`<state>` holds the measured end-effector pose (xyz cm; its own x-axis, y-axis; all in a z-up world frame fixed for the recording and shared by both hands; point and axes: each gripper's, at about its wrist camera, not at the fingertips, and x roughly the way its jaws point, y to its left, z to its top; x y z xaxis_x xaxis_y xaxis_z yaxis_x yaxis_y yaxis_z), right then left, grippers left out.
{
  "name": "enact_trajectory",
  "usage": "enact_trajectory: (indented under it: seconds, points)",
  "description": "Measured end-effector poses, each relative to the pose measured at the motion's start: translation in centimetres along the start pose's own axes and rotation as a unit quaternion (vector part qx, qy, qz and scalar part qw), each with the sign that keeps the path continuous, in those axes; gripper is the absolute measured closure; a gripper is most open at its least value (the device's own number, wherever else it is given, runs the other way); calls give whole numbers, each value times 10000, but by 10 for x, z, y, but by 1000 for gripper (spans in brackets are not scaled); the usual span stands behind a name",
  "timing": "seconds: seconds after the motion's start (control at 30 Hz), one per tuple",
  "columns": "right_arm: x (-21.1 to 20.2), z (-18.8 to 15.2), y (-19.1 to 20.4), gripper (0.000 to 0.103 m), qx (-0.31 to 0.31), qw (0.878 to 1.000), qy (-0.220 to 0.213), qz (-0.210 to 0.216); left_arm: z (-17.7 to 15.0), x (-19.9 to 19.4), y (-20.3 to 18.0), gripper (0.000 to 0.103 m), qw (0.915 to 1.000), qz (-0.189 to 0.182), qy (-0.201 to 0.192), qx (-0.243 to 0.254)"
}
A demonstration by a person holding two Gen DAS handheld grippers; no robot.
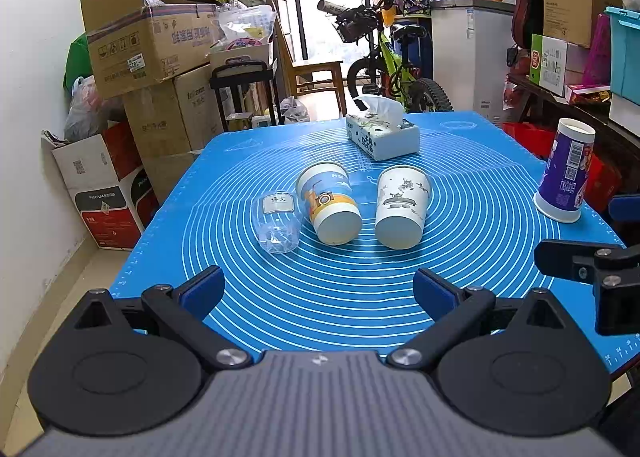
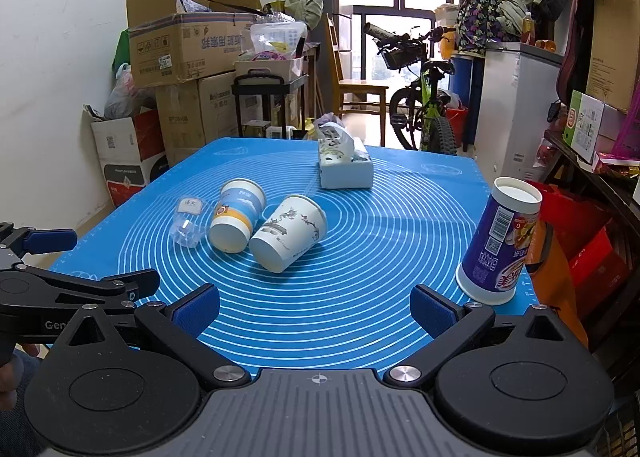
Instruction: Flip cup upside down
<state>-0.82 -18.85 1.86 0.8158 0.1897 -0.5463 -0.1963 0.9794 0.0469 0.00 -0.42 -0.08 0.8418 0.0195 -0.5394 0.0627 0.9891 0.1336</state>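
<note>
Three cups lie on their sides on the blue mat [image 1: 360,297] [image 2: 360,317], bottoms towards me: a clear plastic cup [image 1: 278,223] [image 2: 187,223], a blue and yellow paper cup [image 1: 330,203] [image 2: 236,215], and a white paper cup with ink drawings [image 1: 401,207] [image 2: 289,233]. A purple cup [image 1: 566,171] [image 2: 498,243] stands upside down at the mat's right edge. My left gripper [image 1: 318,291] is open and empty, short of the lying cups. My right gripper [image 2: 316,311] is open and empty, left of the purple cup.
A tissue box [image 1: 382,135] [image 2: 346,165] sits at the far side of the mat. Cardboard boxes [image 1: 148,53] stand stacked at the left wall. A bicycle [image 1: 394,65] and a white cabinet [image 1: 470,53] stand behind the table. A cluttered shelf [image 1: 580,69] runs along the right.
</note>
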Motion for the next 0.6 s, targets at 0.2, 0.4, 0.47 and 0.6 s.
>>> enact_trajectory:
  seconds: [0.2, 0.4, 0.47, 0.6]
  points:
    - [2, -1, -1, 2, 35, 10000, 28, 2, 0, 1, 0, 3, 10000, 6, 0, -10]
    - [5, -2, 0, 2, 41, 10000, 34, 26, -1, 5, 2, 3, 10000, 43, 32, -18]
    - [5, -2, 0, 2, 39, 10000, 43, 22, -1, 5, 3, 3, 10000, 45, 31, -35]
    - [5, -2, 0, 2, 41, 10000, 41, 19, -1, 4, 3, 3, 10000, 48, 28, -24]
